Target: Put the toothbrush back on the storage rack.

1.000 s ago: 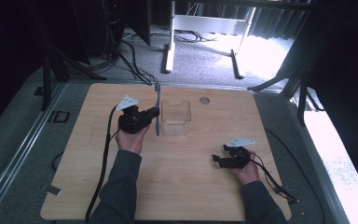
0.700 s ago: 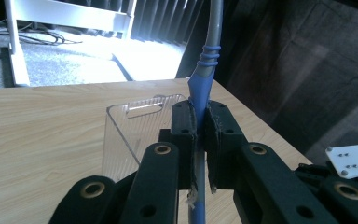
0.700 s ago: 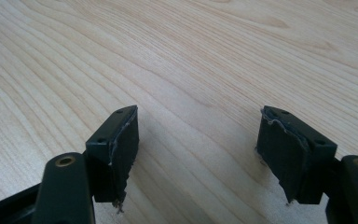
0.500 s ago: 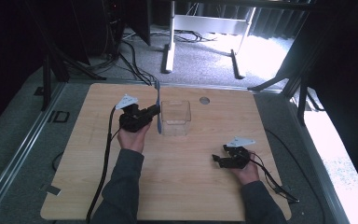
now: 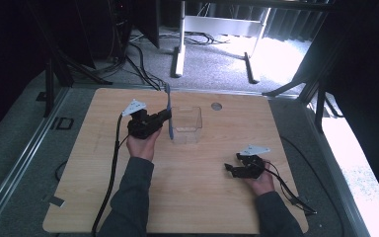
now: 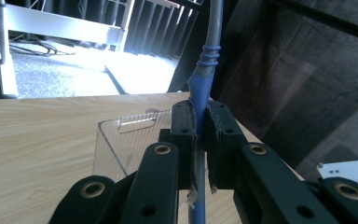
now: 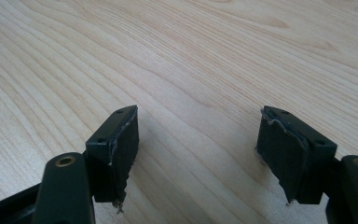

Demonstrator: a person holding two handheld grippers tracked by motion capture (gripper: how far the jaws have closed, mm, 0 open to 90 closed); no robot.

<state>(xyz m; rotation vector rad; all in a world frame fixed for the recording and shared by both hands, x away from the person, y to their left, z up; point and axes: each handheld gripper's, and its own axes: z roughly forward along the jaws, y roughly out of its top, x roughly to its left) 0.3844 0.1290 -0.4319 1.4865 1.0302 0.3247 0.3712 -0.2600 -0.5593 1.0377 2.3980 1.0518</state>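
Comparing the high view across the last second shows almost no change: the left hand-held gripper [image 5: 164,117] keeps its place beside the clear plastic container [image 5: 186,123], and the right hand-held gripper [image 5: 233,169] remains low over the counter [image 5: 89,197], well apart from both. The left jaws are clamped on a blue-handled utensil [image 6: 200,88], which stands nearly upright with its grey shaft rising above the pads [image 6: 184,135]; its working end is out of frame, so the kind of utensil cannot be told. The right jaws stand wide and empty over bare wood. The stillness suggests a pause, with the utensil judged poised just beside the container's near wall, not yet lowered in.
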